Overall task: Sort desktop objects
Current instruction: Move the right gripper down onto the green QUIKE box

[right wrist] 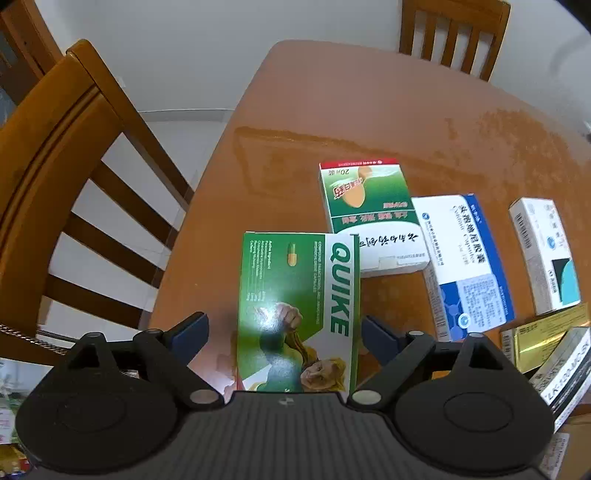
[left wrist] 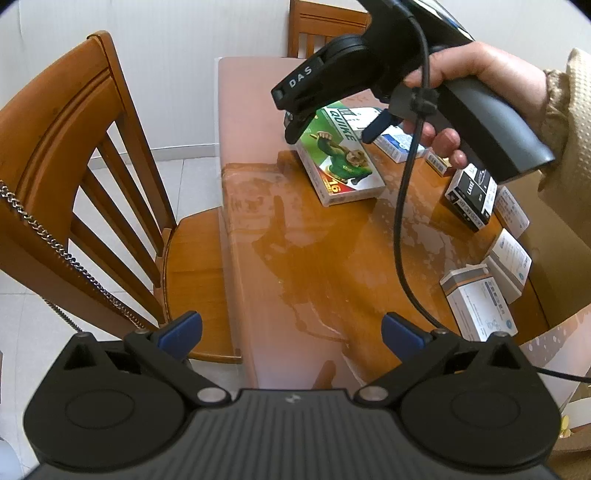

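Observation:
A green QUIKE medicine box (right wrist: 299, 306) lies flat on the wooden table (right wrist: 332, 110). My right gripper (right wrist: 286, 332) is open and straddles the box's near end; its right pad is almost at the box edge, its left pad stands apart. In the left wrist view a hand holds the right gripper (left wrist: 332, 129) over the far end of the QUIKE box (left wrist: 340, 166). My left gripper (left wrist: 291, 330) hangs open and holds nothing above the table's near left edge. Several more medicine boxes lie to the right, among them a green and red box (right wrist: 365, 206) and a white and blue box (right wrist: 465, 266).
A black box (left wrist: 471, 199) and white boxes (left wrist: 480, 306) lie along the table's right side, under the sleeve. A gold box (right wrist: 543, 339) sits at the right edge. One wooden chair (left wrist: 74, 184) stands on the left, another chair (left wrist: 321, 26) at the far end. A cable (left wrist: 399, 221) hangs across.

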Motion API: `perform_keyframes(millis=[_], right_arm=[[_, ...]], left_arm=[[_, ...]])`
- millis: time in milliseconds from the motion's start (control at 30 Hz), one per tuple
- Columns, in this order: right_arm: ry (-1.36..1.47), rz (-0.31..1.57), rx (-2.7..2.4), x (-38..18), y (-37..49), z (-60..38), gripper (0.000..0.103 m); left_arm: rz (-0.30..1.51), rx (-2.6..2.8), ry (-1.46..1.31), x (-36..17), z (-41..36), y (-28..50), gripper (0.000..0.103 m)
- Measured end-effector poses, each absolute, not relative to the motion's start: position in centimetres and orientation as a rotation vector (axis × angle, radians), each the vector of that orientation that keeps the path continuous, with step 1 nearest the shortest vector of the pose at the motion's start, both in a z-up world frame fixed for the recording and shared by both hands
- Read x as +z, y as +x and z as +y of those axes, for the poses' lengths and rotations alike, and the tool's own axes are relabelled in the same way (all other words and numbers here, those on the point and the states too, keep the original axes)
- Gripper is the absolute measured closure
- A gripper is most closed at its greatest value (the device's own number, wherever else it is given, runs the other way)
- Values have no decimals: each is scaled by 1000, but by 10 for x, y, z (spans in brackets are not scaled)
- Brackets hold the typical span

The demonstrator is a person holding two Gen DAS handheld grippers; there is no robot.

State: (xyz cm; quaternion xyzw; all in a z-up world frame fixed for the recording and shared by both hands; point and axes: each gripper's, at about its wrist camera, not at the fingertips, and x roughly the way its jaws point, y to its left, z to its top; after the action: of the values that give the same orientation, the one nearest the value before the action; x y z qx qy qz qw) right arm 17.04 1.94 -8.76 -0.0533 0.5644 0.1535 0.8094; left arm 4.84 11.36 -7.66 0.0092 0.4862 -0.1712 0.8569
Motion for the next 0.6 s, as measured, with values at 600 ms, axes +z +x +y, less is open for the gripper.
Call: perform_keyframes(millis=[600], right_arm=[[-226,1272,275,-106,179,34,25]], left_arm=[[1015,-363,-3,-79,117,54,0]])
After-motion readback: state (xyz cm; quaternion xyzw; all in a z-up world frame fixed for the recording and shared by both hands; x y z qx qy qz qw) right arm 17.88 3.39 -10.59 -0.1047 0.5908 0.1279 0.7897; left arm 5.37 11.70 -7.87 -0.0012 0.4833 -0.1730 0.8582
